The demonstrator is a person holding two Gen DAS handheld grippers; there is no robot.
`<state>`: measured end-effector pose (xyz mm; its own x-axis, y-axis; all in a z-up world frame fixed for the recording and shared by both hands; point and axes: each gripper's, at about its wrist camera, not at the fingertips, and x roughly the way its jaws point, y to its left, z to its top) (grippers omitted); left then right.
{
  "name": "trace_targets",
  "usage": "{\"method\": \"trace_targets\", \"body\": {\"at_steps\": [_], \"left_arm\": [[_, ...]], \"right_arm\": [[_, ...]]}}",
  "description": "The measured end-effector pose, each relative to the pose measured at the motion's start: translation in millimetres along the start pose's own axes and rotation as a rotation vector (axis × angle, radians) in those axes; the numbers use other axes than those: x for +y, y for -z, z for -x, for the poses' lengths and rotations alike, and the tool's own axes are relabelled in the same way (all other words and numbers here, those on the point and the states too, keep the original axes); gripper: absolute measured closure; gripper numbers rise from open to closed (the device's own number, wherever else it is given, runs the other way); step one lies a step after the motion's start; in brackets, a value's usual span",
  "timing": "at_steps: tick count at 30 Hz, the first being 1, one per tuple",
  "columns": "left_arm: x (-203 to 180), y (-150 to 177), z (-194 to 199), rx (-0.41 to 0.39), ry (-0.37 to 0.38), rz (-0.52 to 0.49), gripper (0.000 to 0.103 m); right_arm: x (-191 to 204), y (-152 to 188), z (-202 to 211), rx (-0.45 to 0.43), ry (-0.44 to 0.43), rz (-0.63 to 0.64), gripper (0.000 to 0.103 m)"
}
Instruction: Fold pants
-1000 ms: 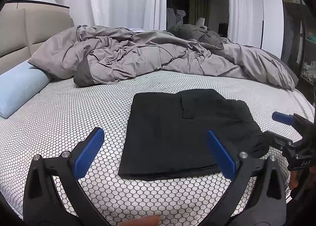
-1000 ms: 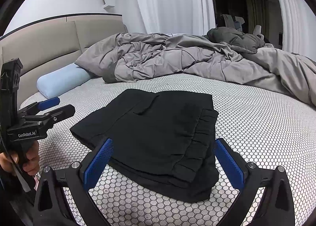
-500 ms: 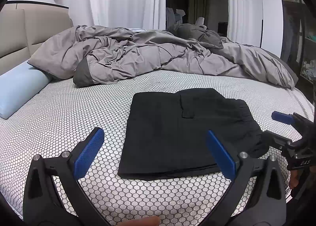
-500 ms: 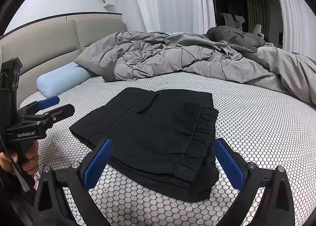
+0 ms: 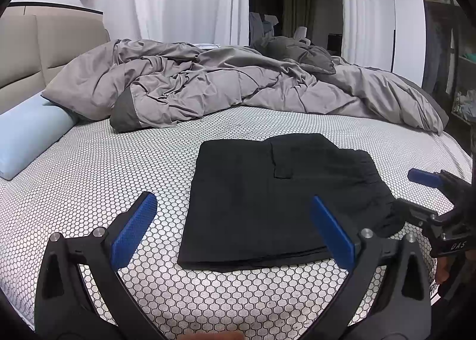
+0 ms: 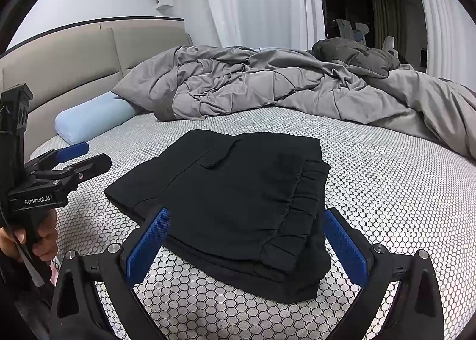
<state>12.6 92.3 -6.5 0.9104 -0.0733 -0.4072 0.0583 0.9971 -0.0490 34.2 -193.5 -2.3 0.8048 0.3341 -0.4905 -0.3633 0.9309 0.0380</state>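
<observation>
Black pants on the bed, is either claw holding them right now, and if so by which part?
Nothing is held. The left claw and right claw are both open, and the folded pants lie free on the bed.

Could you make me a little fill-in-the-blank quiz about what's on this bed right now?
1. The folded pants are ____ in colour.
2. Both the left gripper and the right gripper are ____, holding nothing.
3. The rumpled duvet is ____.
4. The bolster pillow by the headboard is light ____.

Missing words: black; open; grey; blue
</observation>
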Motion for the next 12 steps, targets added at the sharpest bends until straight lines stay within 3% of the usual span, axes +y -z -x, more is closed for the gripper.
{"method": "trace_targets", "body": {"at_steps": [12], "left_arm": [[11.2, -4.0, -3.5, -0.007, 0.022, -0.027, 0.001]], "right_arm": [[-1.9, 1.3, -3.3, 0.011, -0.009, 0.015, 0.000]]}}
